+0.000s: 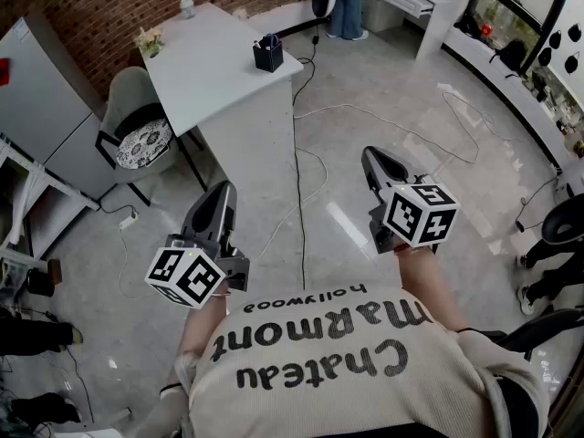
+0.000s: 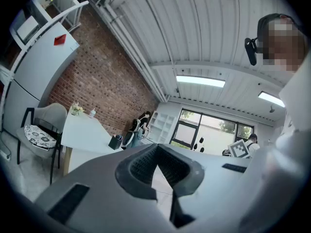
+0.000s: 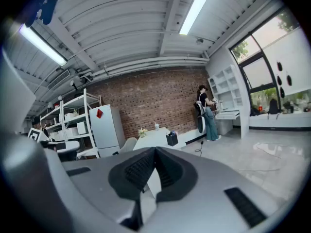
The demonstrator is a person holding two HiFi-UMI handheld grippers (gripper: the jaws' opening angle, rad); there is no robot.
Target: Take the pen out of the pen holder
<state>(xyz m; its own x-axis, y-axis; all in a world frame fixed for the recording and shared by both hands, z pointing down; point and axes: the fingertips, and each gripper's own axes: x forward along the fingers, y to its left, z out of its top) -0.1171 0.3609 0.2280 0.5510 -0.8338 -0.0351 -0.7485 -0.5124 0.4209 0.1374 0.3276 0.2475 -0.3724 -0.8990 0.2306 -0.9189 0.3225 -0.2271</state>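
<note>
The left tool (image 1: 219, 192) and the right tool (image 1: 373, 157) are holding their jaws together, gripping nothing. The pen holder (image 1: 268, 55), a dark square box, is standing well apart at 12 o'clock from the left tool, near the edge of the white tabletop (image 1: 210, 71). Pens (image 1: 267, 40) are protruding from its top. Cables (image 1: 302, 226) are trailing across the pale polished floor (image 1: 392, 99) between. A grey chair (image 1: 137, 130) is standing at the tabletop's 8 o'clock.

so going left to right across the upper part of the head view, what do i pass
tall white fridge → grey shell chair with patterned round cushion → black square pen holder, at the corner of the white table → person in blue jeans standing at the back
</note>
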